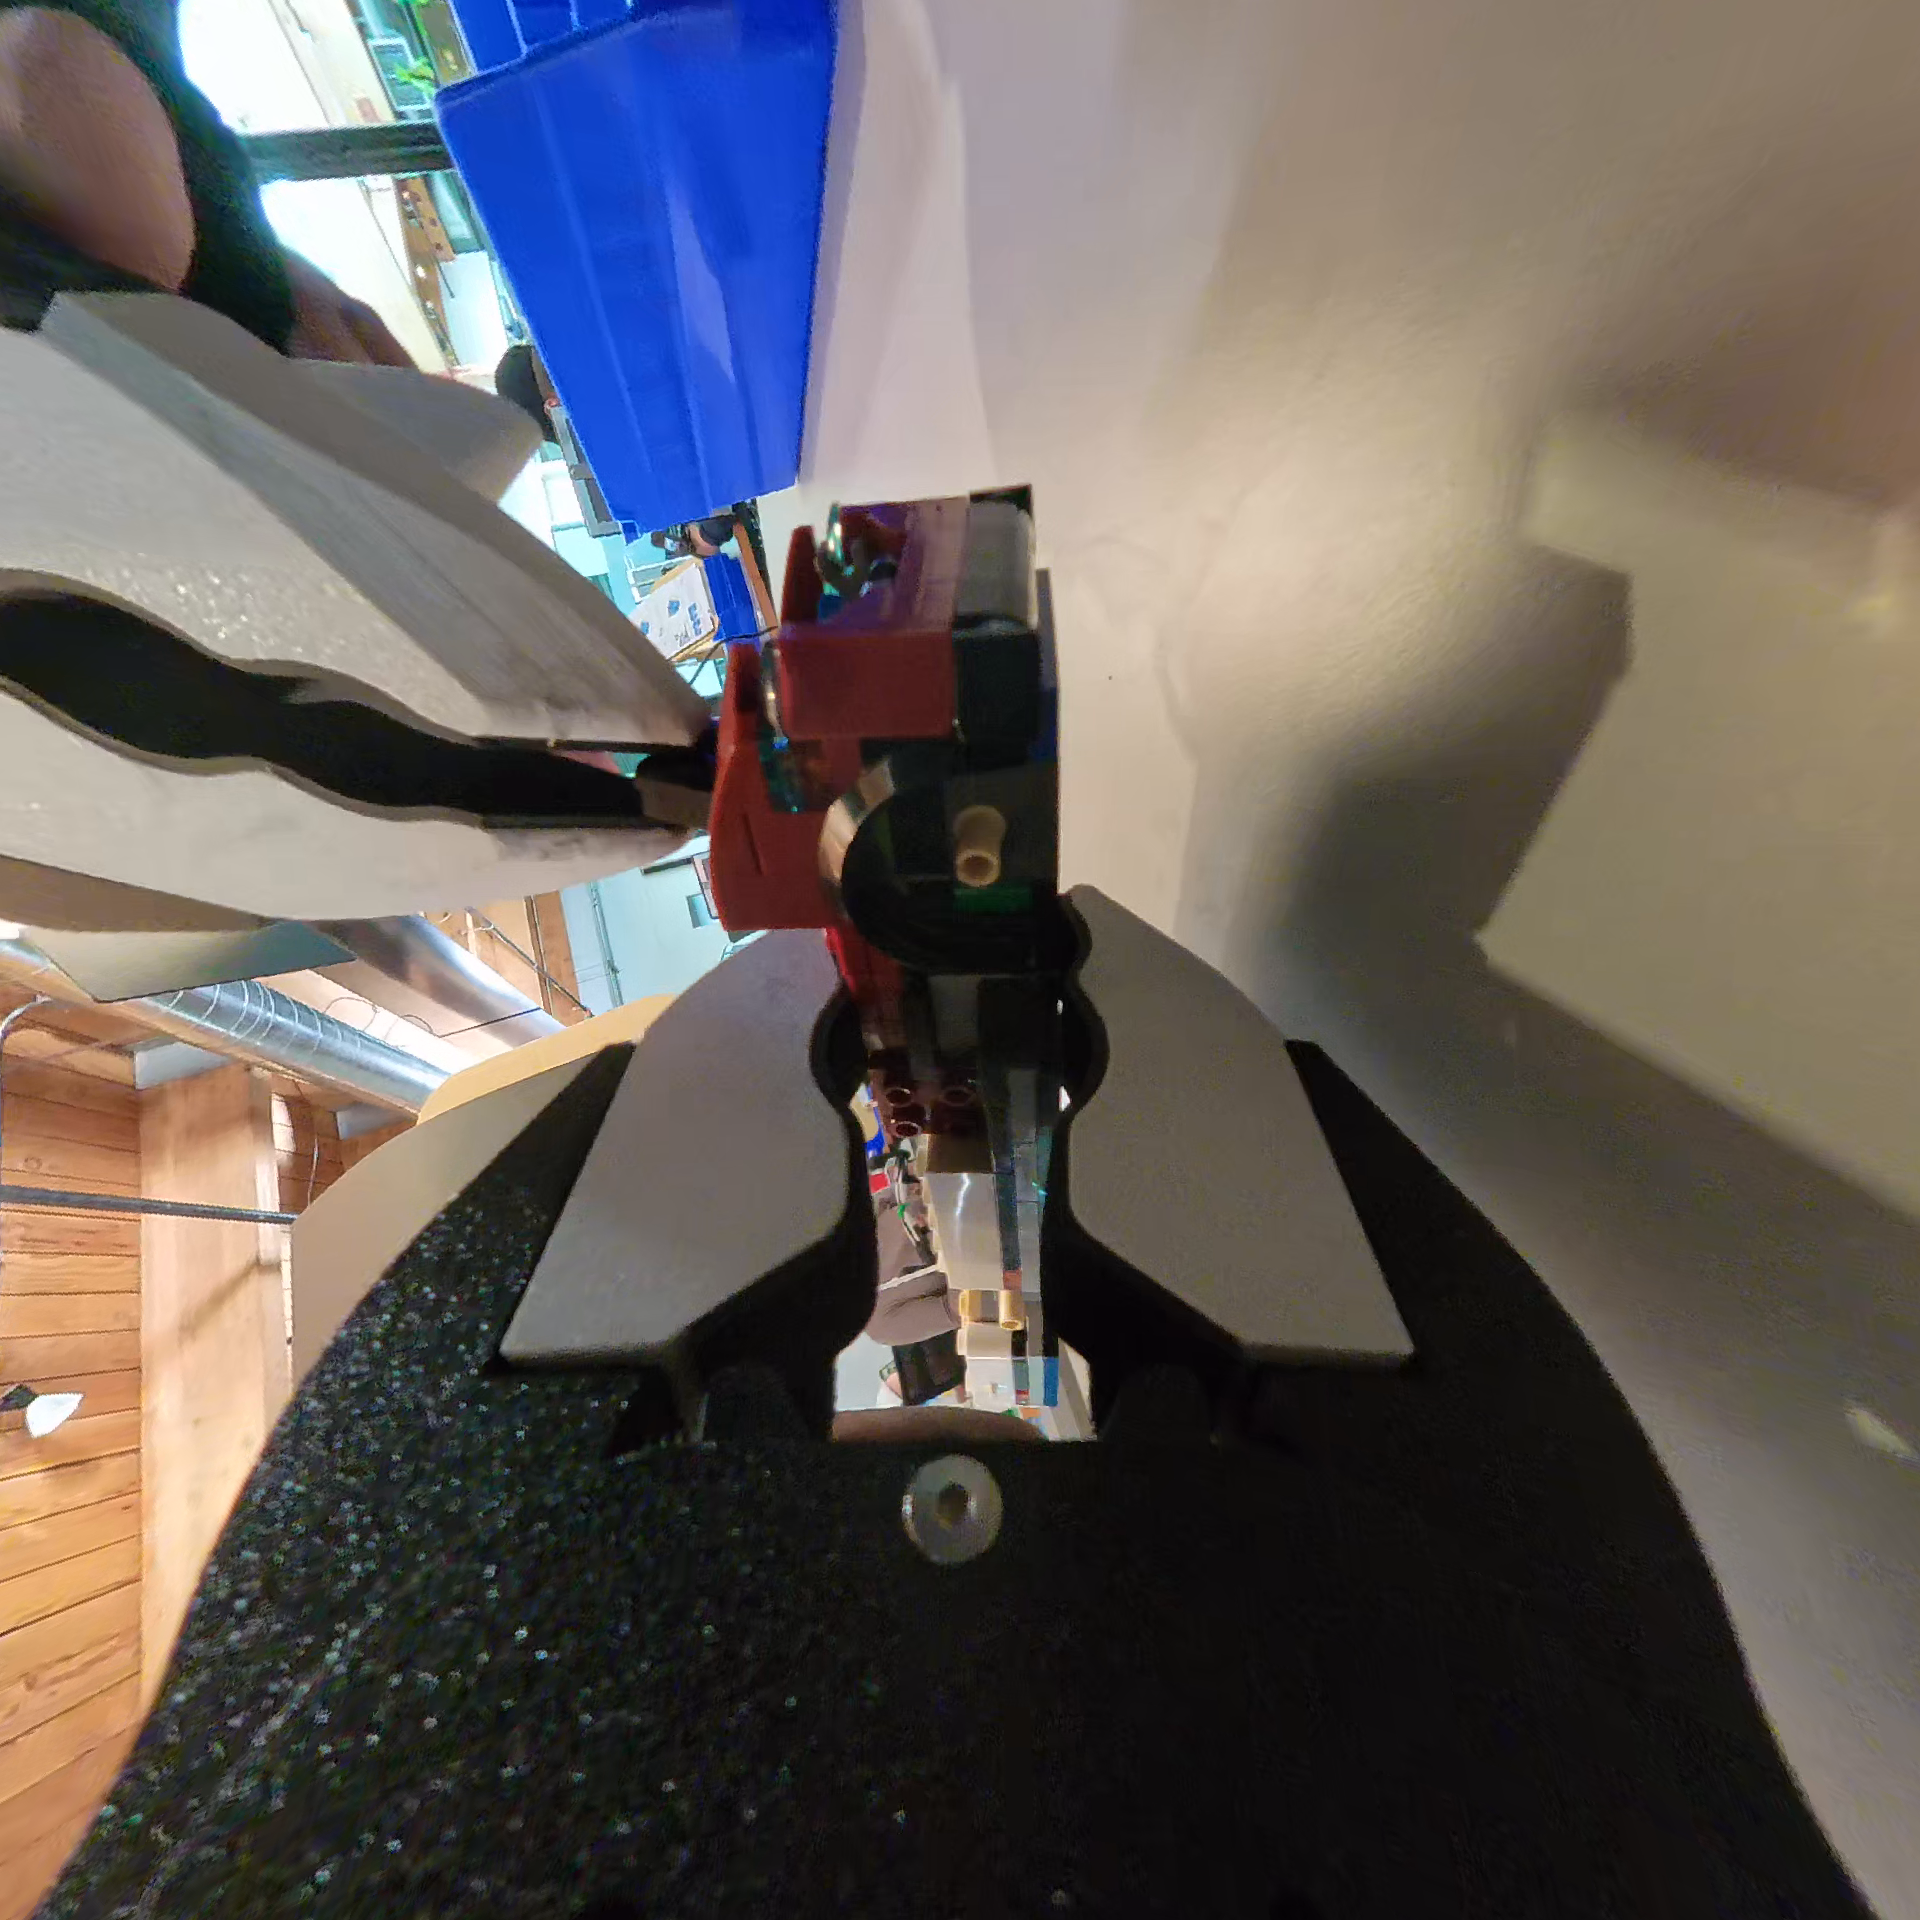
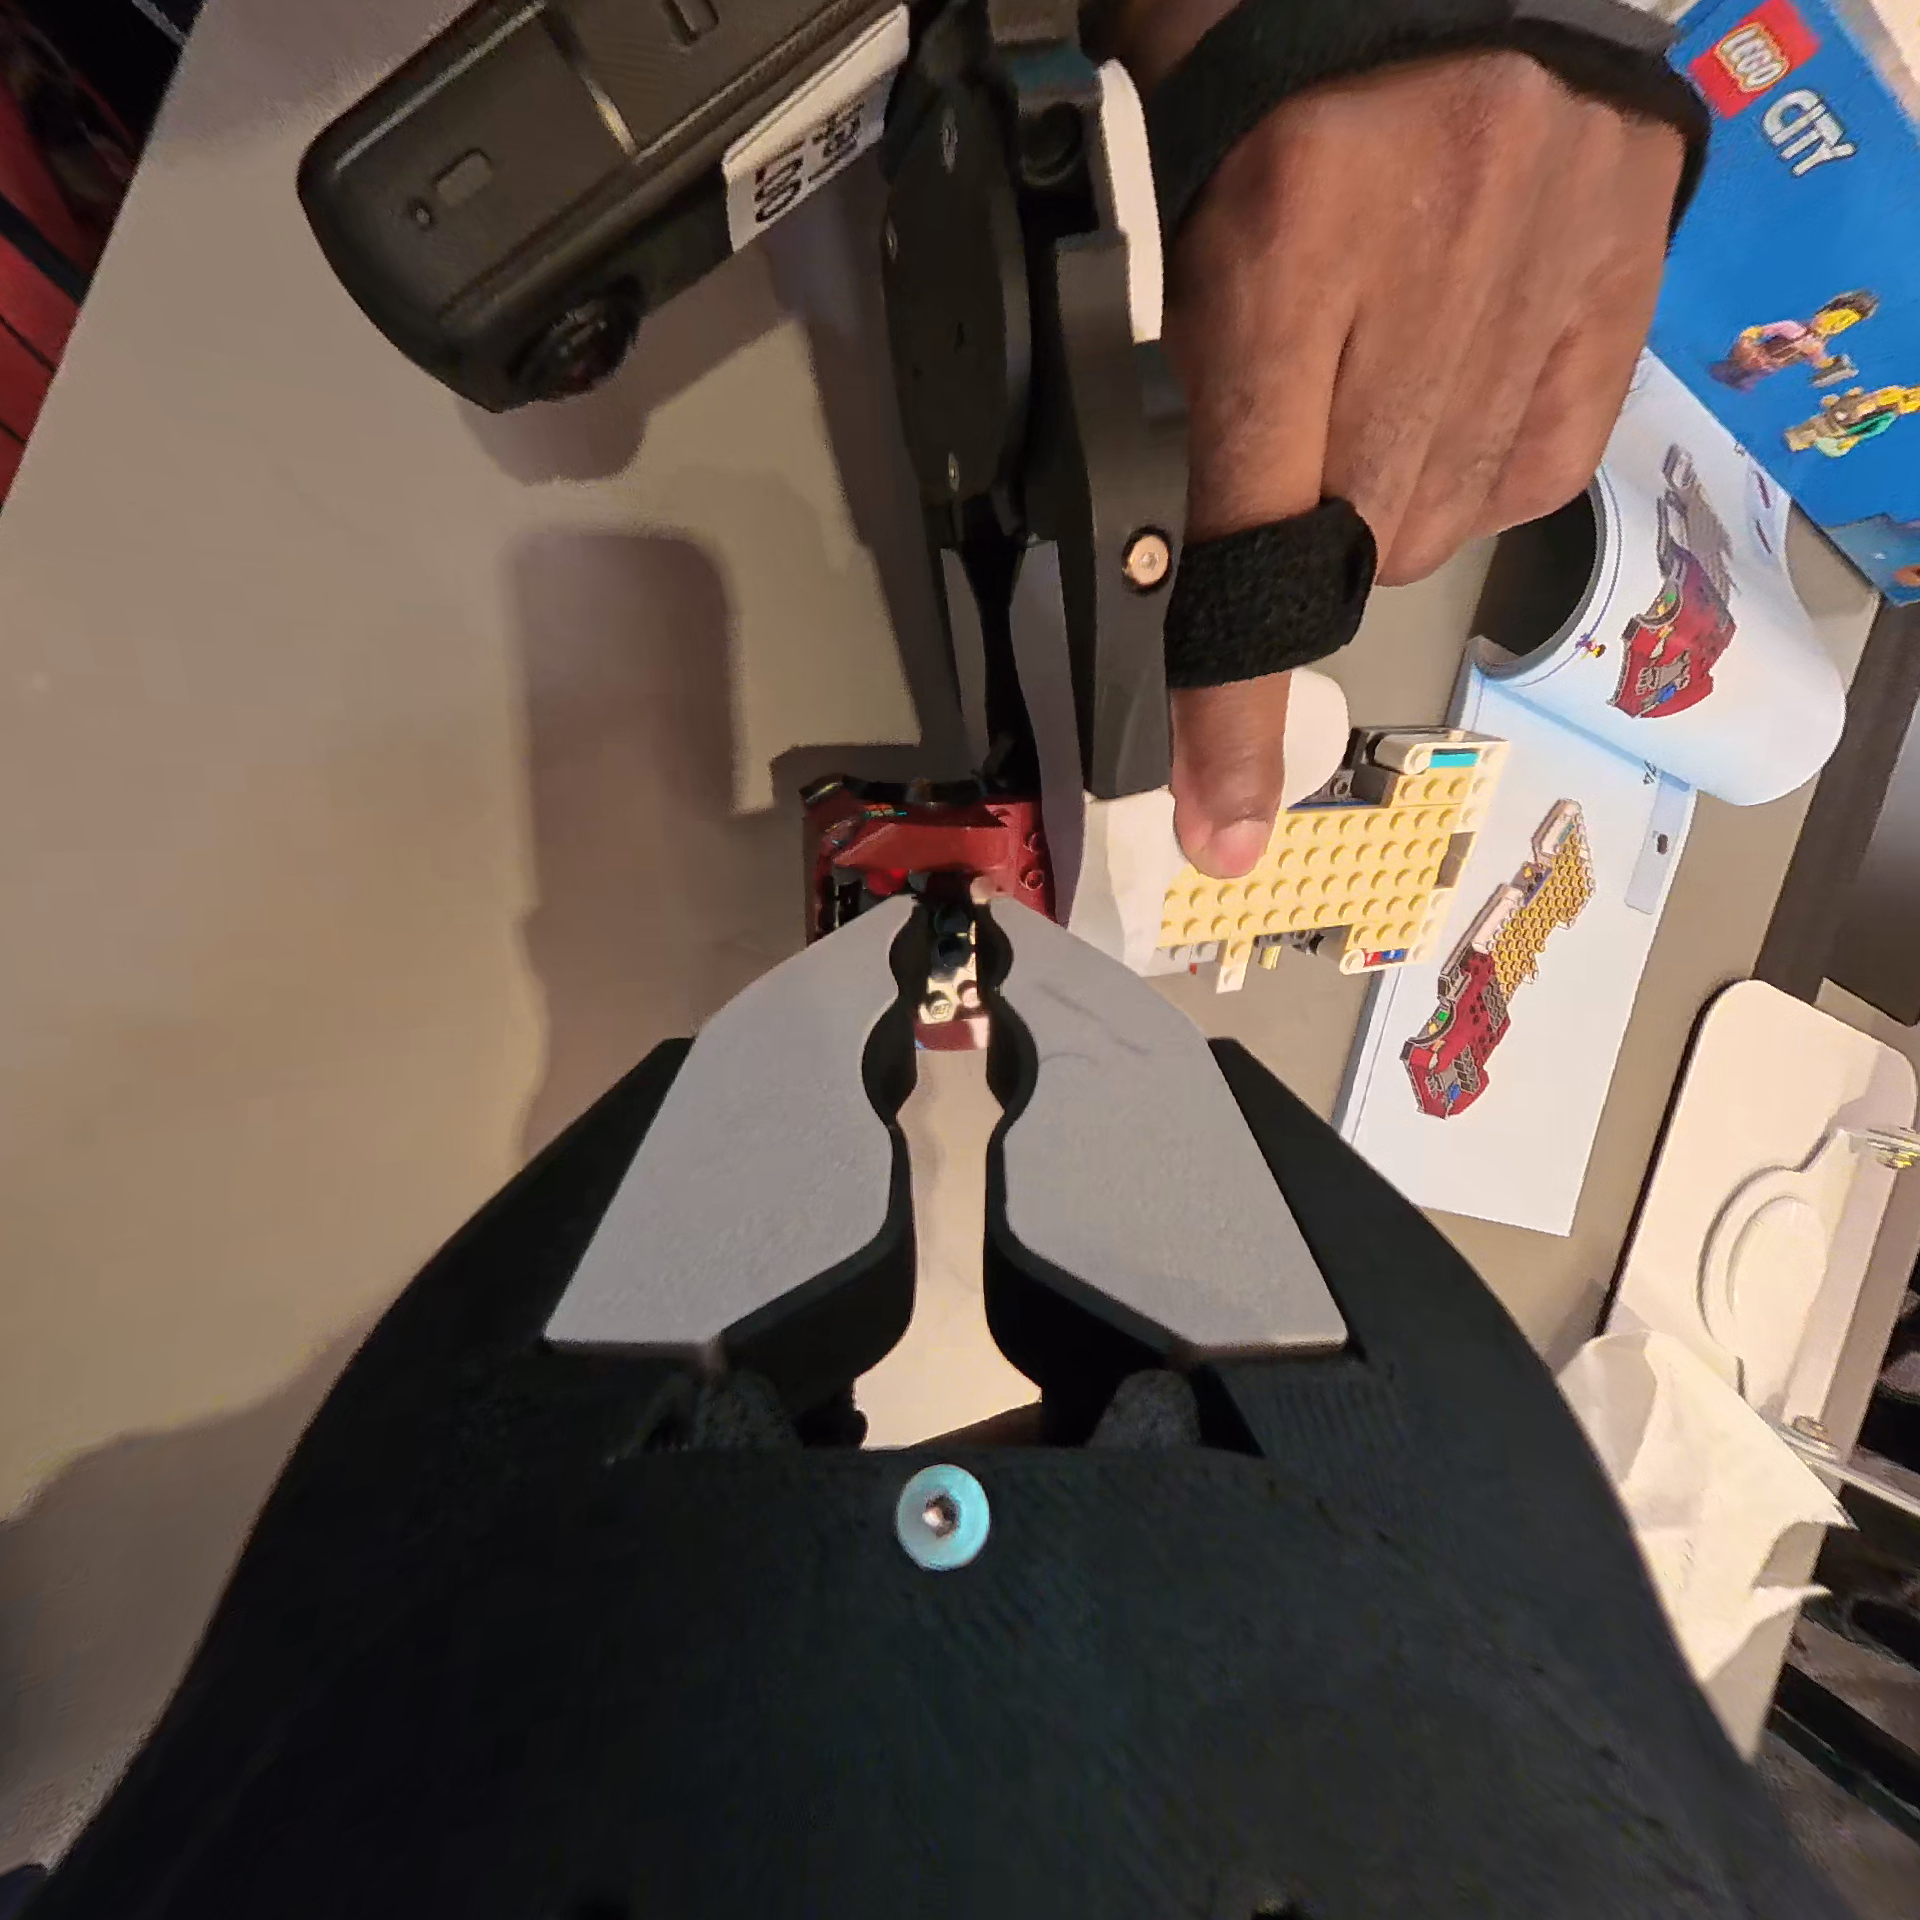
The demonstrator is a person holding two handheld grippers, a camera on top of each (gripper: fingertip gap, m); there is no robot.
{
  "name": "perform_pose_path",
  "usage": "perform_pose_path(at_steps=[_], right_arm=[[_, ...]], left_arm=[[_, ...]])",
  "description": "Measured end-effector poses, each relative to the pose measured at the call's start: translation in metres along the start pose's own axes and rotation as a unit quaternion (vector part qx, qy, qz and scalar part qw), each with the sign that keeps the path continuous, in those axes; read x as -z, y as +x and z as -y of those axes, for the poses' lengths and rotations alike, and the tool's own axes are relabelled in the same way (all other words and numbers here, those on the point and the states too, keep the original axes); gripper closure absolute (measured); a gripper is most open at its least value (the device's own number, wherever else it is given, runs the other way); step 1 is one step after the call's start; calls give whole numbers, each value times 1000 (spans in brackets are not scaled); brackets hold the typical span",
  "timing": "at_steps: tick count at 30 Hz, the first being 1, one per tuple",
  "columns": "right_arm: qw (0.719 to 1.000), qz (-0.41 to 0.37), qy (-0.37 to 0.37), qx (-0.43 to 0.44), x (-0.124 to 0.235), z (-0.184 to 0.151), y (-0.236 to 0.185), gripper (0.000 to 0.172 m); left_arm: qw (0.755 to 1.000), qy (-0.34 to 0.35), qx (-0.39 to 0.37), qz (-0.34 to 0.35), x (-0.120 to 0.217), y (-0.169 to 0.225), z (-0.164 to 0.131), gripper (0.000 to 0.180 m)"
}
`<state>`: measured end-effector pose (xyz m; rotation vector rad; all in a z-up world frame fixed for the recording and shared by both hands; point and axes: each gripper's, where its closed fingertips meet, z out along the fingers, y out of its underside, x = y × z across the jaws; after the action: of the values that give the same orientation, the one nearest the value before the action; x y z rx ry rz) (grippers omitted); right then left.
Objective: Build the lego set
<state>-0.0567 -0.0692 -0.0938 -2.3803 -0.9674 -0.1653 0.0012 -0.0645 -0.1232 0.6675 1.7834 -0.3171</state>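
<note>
Blue bin, blue toy box, open instruction booklet, tan studded plate, crumpled tissue.

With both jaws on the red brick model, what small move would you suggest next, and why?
Probably press the small brick piece in the right gripper straight into the red model: its tip already meets the model, which the left gripper clamps against the table.

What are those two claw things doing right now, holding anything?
Left gripper: closed on the red and black brick model.
Right gripper: closed on a small brick piece, right against that model.
</note>
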Motion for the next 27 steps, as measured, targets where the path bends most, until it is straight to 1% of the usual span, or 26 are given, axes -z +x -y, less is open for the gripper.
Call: perform_pose_path(at_steps=[13,22,27], right_arm=[[998,24,58,-29,5,-2,3,163],[996,39,74,-32,4,-1,1,161],[992,52,104,-42,6,2,1,163]], left_arm=[[1000,4,15,6,0,-1,0,147],[1000,6,17,8,-7,-1,0,147],[1000,7,19,10,-9,-1,0,147]])
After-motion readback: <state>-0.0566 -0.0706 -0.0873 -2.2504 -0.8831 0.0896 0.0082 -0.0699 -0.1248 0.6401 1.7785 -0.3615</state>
